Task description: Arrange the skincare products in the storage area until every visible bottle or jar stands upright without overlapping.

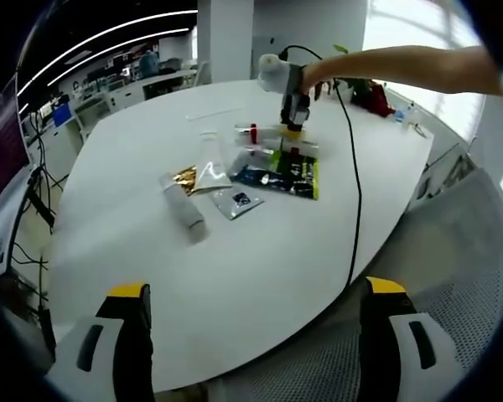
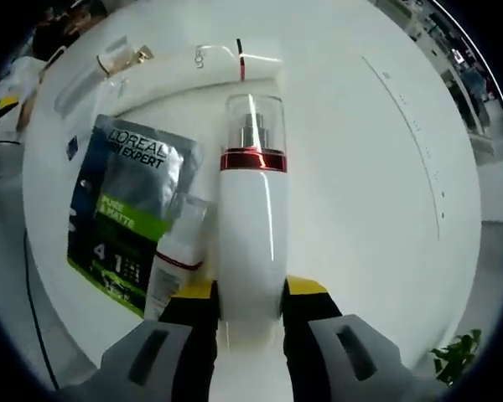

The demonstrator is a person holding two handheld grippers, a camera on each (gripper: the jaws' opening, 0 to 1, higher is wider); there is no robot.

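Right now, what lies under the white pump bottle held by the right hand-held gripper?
Under the white pump bottle is bare white table; a small tube lies beside it, overlapping the sachet. Directly beneath it is hidden.

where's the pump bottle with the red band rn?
In the right gripper view, the pump bottle lies on the table, clamped by the right gripper, beside the small tube and sachet.

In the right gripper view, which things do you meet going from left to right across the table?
Dark sachet pack → small white tube → white pump bottle with a red ring, held by the right gripper.
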